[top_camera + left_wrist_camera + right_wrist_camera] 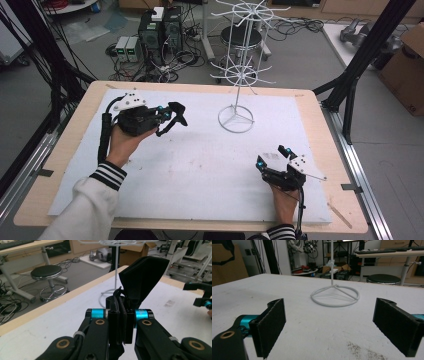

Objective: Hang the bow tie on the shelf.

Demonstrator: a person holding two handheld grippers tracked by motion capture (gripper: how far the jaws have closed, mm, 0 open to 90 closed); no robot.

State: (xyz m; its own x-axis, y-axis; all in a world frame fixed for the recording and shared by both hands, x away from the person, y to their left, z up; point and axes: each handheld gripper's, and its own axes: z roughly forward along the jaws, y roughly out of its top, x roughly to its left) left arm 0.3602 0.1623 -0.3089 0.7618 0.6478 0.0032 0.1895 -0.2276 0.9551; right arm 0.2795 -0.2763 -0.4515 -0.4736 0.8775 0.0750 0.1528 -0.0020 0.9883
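Observation:
My left gripper (167,115) hangs above the left part of the white mat, shut on a black folded fabric piece (178,112). In the left gripper view the jaws (121,315) pinch the lower edge of the piece (142,277), which stands up past them; a thin black cord hangs from it. A white wire display stand (236,119) with hooked arms stands on its ring base at the mat's far middle. My right gripper (272,156) rests low at the near right, open, nothing between its pads (270,325), facing the stand's ring base (335,296).
The white mat (200,165) covers a wooden table (60,150). Black frame posts (360,60) stand at the right edge and cables hang at the left. Beyond the table are a stool (47,272), computers and boxes on the floor.

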